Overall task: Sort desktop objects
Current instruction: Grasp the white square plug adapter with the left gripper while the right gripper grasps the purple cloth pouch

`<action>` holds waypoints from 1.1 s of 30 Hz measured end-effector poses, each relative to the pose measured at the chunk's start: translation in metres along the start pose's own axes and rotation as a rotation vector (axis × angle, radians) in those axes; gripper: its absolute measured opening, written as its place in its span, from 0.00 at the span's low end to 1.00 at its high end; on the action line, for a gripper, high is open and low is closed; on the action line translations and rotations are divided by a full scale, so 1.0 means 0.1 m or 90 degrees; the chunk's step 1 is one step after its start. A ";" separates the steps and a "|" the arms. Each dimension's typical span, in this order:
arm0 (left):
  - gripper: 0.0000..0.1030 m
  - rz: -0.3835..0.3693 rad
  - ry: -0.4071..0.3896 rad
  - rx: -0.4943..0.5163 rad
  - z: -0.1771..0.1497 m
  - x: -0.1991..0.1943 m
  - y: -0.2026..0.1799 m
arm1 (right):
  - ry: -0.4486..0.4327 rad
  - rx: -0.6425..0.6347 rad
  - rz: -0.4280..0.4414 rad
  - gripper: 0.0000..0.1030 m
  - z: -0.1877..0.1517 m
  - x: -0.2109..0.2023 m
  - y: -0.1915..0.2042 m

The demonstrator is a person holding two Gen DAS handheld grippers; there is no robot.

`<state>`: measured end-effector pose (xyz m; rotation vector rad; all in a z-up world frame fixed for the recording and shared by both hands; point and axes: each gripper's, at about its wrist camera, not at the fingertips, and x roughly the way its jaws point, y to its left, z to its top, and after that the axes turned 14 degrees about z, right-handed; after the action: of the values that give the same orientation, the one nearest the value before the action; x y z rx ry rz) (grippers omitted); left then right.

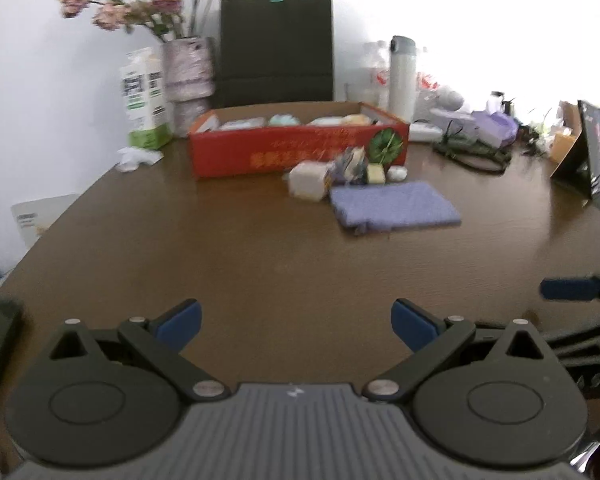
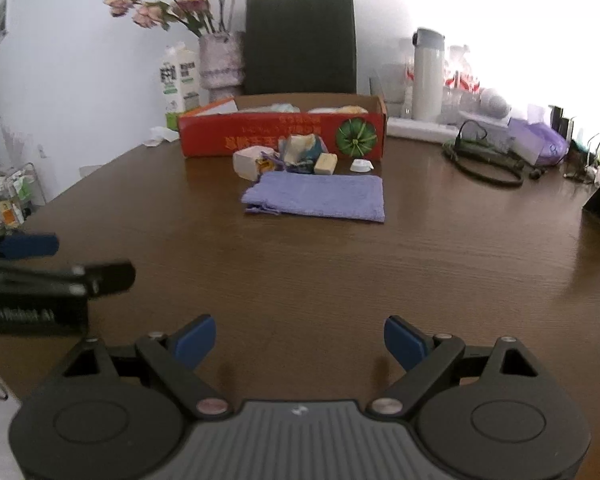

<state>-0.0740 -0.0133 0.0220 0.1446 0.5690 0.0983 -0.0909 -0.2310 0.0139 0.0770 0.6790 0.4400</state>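
A red cardboard box (image 1: 296,152) (image 2: 284,136) with several pale items inside stands at the far middle of the brown table (image 1: 228,248) (image 2: 380,264). In front of it lie a folded purple cloth (image 1: 394,206) (image 2: 320,198), a white block (image 1: 308,180) (image 2: 247,163), a crumpled wrapper (image 1: 350,164) (image 2: 300,150), a yellow bar (image 1: 375,173) (image 2: 325,164) and a small white cap (image 1: 396,173) (image 2: 360,166). My left gripper (image 1: 296,326) is open over bare table, far short of them. My right gripper (image 2: 299,340) is also open with nothing between its fingers.
Behind the box stand a vase of pink flowers (image 2: 220,60), a milk carton (image 2: 178,80), a dark paper bag (image 2: 300,40) and a white flask (image 2: 428,76). Cables, a purple tissue pack (image 2: 540,140) and clutter fill the far right. A dark screen (image 1: 592,148) stands at the right edge.
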 end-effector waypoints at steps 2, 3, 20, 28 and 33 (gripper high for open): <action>1.00 -0.032 -0.001 0.004 0.22 0.24 0.00 | 0.012 0.007 -0.005 0.89 0.13 0.15 -0.10; 1.00 -0.042 -0.003 0.009 0.31 0.35 -0.02 | 0.019 0.009 -0.012 0.89 0.21 0.24 -0.16; 0.61 -0.151 0.011 0.080 1.12 2.07 -0.35 | 0.018 0.017 -0.024 0.87 1.09 1.36 -0.71; 0.43 -0.109 -0.002 0.079 1.05 1.87 -0.34 | 0.016 -0.017 -0.014 0.53 1.12 1.45 -0.64; 0.42 -0.080 -0.004 0.045 0.90 1.55 -0.15 | 0.030 -0.076 -0.003 0.04 1.07 1.37 -0.38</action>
<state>0.1057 -0.0173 0.0122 0.1771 0.5748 -0.0441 0.0846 -0.2004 0.0079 -0.0475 0.6985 0.4777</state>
